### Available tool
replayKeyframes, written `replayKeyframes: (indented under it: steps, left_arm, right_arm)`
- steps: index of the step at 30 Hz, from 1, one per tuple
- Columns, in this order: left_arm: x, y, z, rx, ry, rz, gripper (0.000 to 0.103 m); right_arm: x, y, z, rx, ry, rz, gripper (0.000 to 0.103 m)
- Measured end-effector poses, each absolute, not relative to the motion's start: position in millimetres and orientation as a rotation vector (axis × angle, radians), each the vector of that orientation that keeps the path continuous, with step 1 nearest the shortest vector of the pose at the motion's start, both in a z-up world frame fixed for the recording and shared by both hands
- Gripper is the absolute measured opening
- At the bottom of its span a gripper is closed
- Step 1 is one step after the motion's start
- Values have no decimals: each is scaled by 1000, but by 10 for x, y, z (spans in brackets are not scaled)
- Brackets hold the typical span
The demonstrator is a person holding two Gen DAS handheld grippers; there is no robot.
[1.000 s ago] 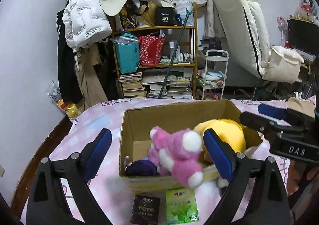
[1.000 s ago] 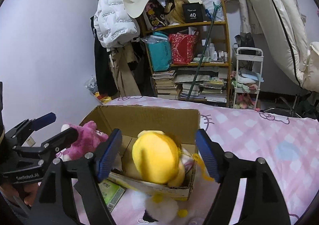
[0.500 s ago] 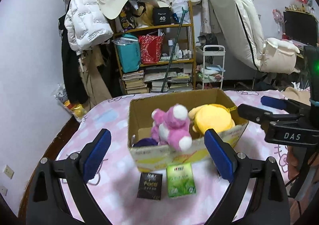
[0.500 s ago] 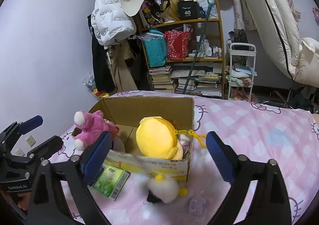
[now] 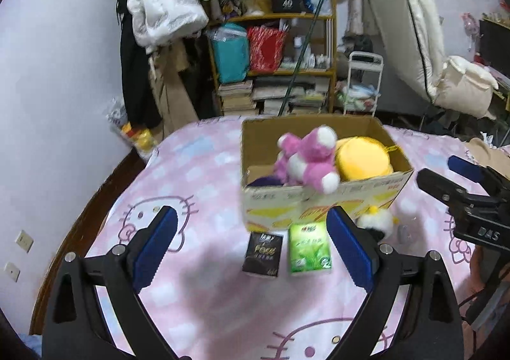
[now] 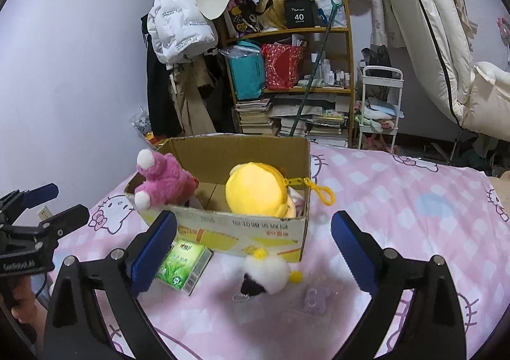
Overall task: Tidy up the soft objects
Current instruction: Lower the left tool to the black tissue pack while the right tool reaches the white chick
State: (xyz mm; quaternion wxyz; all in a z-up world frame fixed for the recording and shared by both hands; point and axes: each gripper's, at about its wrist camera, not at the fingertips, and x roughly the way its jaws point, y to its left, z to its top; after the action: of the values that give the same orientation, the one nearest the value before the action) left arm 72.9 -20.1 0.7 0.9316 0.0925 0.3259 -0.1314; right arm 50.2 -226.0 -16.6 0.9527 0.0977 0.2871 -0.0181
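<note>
Toys over box (image 5: 322, 204) rim (front crowded)

bedcover (image 5: 197, 290) free near side; tissue pack (image 5: 309, 247) fronts box (image 5: 322, 204).

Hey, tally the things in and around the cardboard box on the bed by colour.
Pink: 1, plush
Yellow: 1, plush
Purple: 1, soft thing in the box
White: 1, pompom toy
Green: 1, packet
Black: 1, packet
Total: 6

My blue rubber pads (image 5: 350, 245) frame a pink-and-white plush bear (image 5: 307, 157), a round yellow plush (image 6: 255, 189), and a pink checked cat-print sheet (image 6: 398, 188).
</note>
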Motion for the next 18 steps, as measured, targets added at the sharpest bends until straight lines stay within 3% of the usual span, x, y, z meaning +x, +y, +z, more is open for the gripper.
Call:
replayKeyframes:
  steps: [18]
  left_arm:
    - [1161,-211,-452,185,890,-234,93]
  right_arm:
    - [756,-2210,-488,166,682,-66,102]
